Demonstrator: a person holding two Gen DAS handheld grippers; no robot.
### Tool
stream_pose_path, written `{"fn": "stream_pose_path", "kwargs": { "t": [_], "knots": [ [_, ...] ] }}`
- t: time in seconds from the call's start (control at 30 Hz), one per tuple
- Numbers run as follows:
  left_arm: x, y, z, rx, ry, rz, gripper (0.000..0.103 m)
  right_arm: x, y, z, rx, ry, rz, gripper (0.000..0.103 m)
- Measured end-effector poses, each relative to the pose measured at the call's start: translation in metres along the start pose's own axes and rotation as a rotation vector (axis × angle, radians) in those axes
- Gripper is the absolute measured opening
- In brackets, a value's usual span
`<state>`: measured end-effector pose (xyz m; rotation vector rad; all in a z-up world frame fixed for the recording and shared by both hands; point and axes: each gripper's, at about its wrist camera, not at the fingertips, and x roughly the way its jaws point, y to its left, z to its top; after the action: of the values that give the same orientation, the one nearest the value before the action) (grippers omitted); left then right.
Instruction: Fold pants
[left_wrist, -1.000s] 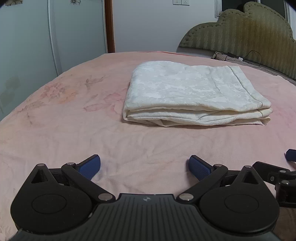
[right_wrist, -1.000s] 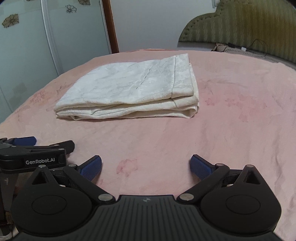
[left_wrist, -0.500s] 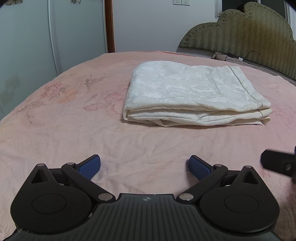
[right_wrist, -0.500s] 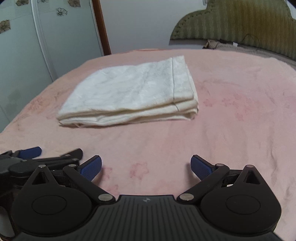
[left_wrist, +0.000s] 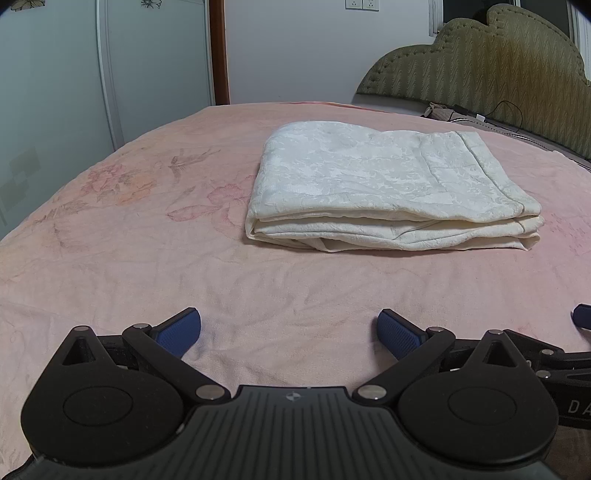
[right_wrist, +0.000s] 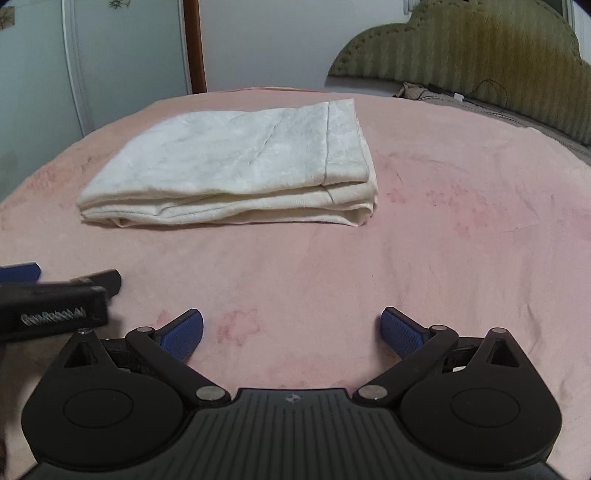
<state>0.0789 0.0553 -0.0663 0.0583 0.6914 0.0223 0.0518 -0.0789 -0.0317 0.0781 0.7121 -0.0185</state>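
Observation:
Cream-white pants (left_wrist: 388, 188) lie folded into a thick rectangular stack on the pink bedspread (left_wrist: 147, 258); the right wrist view shows the same pants (right_wrist: 236, 166) left of centre. My left gripper (left_wrist: 290, 332) is open and empty, low over the bedspread, well short of the stack's near edge. My right gripper (right_wrist: 291, 334) is likewise open with nothing between its blue pads, also short of the stack. The two grippers sit side by side: part of the right one shows at the edge of the left wrist view (left_wrist: 554, 354), part of the left one in the right wrist view (right_wrist: 51, 299).
An olive padded headboard (left_wrist: 498, 62) rises at the back right, with a cable and small items (left_wrist: 461, 112) at its foot. Pale wardrobe doors (left_wrist: 74, 92) and a brown door frame (left_wrist: 218, 51) stand beyond the bed's far left edge.
The folded pants have not moved. My right gripper swung a little and came back beside the left one. The left gripper stayed nearly still.

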Motion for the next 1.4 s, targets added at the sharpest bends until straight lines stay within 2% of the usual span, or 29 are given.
{"fn": "stream_pose_path", "kwargs": {
  "t": [1.4],
  "knots": [
    [0.0000,0.0001,-0.0002,0.000,0.000,0.000,0.103,-0.0038,-0.0013,-0.0041,0.019,-0.016,0.012,0.103]
  ]
}}
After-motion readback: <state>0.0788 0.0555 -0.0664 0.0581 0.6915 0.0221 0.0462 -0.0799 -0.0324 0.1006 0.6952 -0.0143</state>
